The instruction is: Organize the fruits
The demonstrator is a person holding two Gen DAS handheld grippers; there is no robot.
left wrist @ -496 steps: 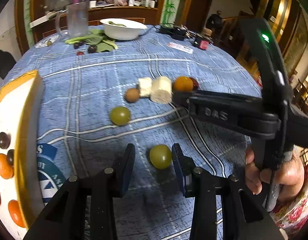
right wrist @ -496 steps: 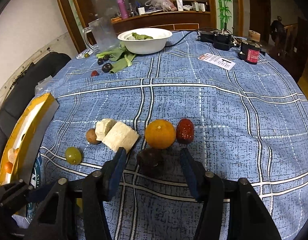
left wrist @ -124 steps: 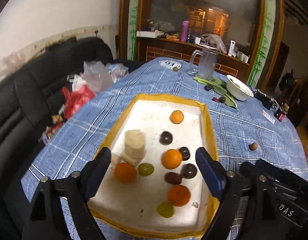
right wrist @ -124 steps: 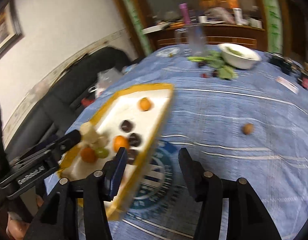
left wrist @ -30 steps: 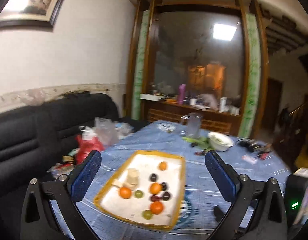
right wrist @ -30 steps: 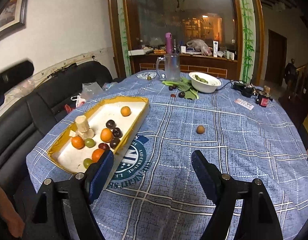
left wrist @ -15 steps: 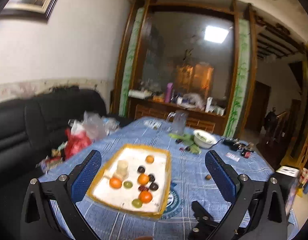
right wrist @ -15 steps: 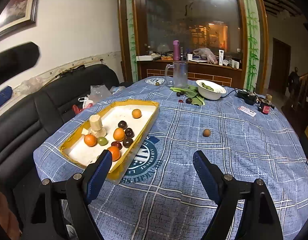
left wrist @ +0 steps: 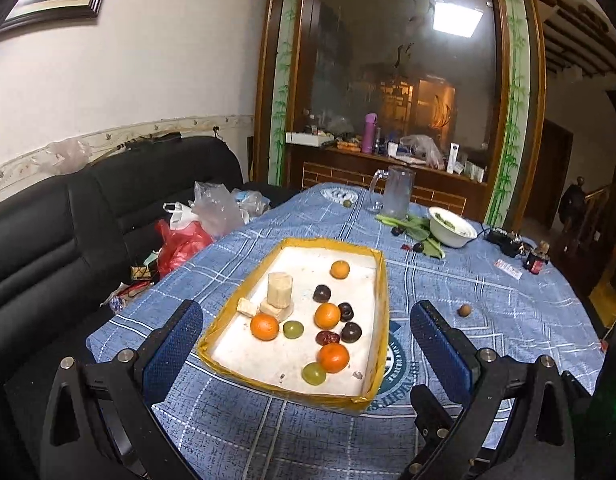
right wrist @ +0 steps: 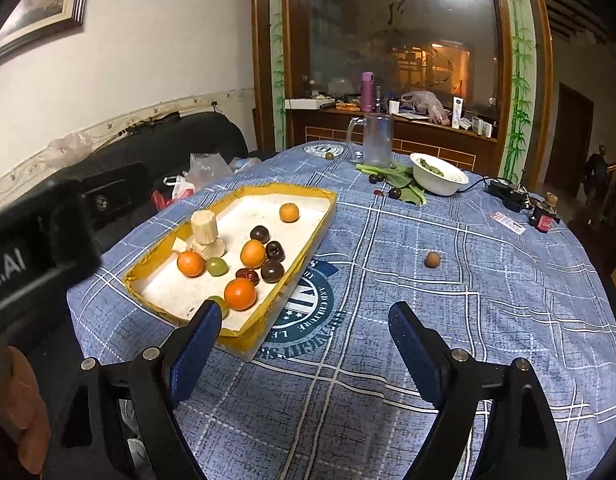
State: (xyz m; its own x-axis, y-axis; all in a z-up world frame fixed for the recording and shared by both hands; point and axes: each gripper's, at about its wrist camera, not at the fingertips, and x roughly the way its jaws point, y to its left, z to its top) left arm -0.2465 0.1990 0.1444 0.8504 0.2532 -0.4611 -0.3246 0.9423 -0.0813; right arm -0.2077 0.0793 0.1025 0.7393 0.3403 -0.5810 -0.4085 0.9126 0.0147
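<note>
A yellow-rimmed white tray [left wrist: 382, 300] [right wrist: 308, 240] lies on the blue checked tablecloth. It holds several oranges, dark plums, green grapes, a red date and banana pieces. One small brown fruit [left wrist: 464, 310] [right wrist: 432, 259] sits alone on the cloth to the right of the tray. My left gripper [left wrist: 307, 312] hovers well above the tray's near end, open wide and empty. My right gripper [right wrist: 304, 310] is open and empty above the round printed emblem [right wrist: 308, 304] beside the tray. The left gripper's black body [right wrist: 28, 256] shows at the left edge of the right wrist view.
At the table's far end stand a glass mug [left wrist: 398, 194], a white bowl [left wrist: 452, 226], leafy greens with dark fruits, and a black device [left wrist: 504, 236] with a cable. A black sofa with plastic bags [left wrist: 188, 236] lies left of the table.
The left wrist view has dipped and come nearer, so the tray looks larger and more central. In the right wrist view the left gripper's body has sunk lower; both grippers stay open.
</note>
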